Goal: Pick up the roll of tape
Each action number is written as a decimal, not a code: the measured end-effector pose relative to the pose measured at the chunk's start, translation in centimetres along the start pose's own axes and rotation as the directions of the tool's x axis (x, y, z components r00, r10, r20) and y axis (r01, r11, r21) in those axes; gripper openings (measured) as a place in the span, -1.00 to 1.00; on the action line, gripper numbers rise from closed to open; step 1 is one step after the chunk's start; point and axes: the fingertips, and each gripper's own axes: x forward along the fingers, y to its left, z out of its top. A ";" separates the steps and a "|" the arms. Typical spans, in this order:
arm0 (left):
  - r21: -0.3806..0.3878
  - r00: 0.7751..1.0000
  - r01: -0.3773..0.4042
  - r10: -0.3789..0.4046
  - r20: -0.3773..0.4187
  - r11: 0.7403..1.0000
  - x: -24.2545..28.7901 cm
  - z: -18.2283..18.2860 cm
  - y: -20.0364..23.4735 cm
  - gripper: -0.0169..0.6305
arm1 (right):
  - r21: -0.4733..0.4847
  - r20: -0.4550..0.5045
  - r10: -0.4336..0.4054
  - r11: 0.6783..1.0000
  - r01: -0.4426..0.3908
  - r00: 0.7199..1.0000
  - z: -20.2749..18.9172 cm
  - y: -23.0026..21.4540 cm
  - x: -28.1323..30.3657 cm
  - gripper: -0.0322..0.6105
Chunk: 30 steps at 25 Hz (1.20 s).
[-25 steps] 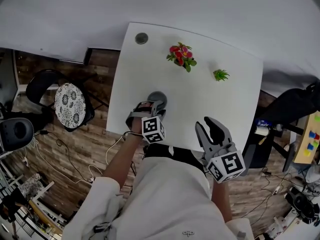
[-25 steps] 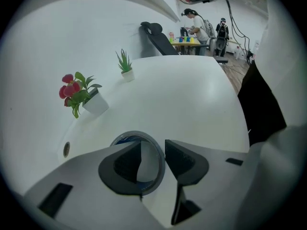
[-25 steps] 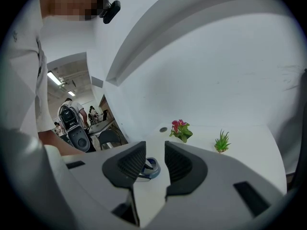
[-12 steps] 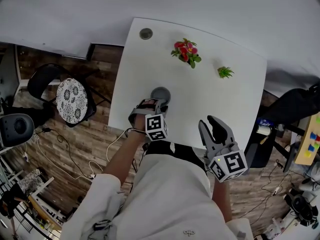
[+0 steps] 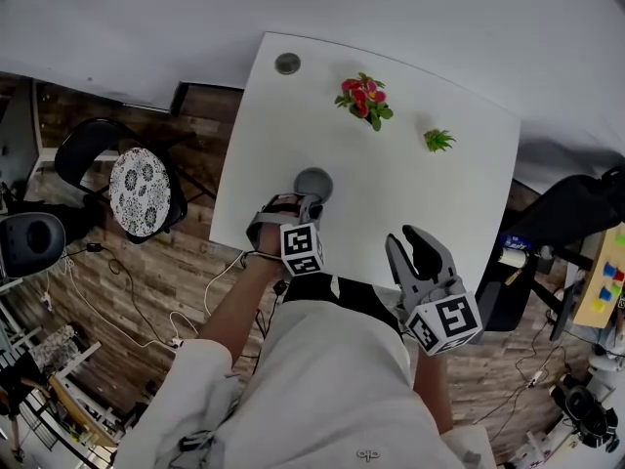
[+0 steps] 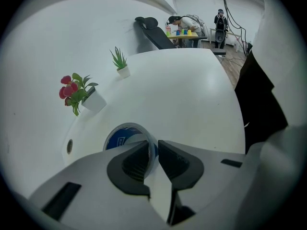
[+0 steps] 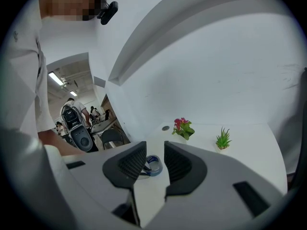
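Room: wood-plank floor [image 5: 146, 281], white wall behind, and a chair with a patterned round cushion [image 5: 137, 191] off the surface's left side.
Surface: white square surface [image 5: 410, 203] with a round cable port [image 5: 287, 63] at its far left corner.
Roll of tape: the roll of tape [image 5: 313, 181] lies flat near the surface's left edge, on the person's side. The left gripper view shows a blue-printed core and a pale outer band [image 6: 125, 137].
Left hand-held gripper: the left hand-held gripper [image 5: 301, 213] is down at the roll. Its jaws are nearly together, with the roll's near wall pinched between them, one jaw inside the ring and one outside [image 6: 153, 150].
Right hand-held gripper: the right hand-held gripper [image 5: 415, 247] is at the surface's near edge, well apart from the roll. Its jaws are apart with nothing between them [image 7: 155, 150]; the roll only shows far off through the gap [image 7: 153, 165].
Other items: a red-flower pot [image 5: 363, 97] and a small green plant [image 5: 437, 141] stand along the far side, well clear of the roll.
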 end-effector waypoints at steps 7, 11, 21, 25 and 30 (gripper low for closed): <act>-0.029 1.000 -0.006 0.006 -0.017 1.000 -0.7 0.2 -1.1 -0.73 | -0.025 -0.004 0.039 0.999 -0.039 0.999 -0.1 -0.1 -0.5 -0.52; -0.057 0.999 -0.030 0.028 -0.028 0.998 -1.6 0.8 -1.5 -0.74 | -0.040 0.005 0.073 0.997 -0.072 0.997 0.1 0.0 -1.0 -0.52; -0.149 0.991 -0.108 0.095 -0.095 0.983 -4.9 1.8 -3.7 -0.75 | -0.072 0.023 0.175 0.982 -0.173 0.984 0.1 -0.2 -3.2 -0.52; -0.179 0.985 -0.142 0.121 -0.123 0.973 -6.4 2.3 -5.0 -0.76 | -0.086 0.034 0.221 0.972 -0.218 0.975 -0.1 -0.4 -4.0 -0.52; -0.209 0.973 -0.212 0.187 -0.133 0.955 -8.9 3.1 -5.6 -0.76 | -0.144 0.019 0.285 0.949 -0.279 0.958 -0.3 0.6 -4.6 -0.52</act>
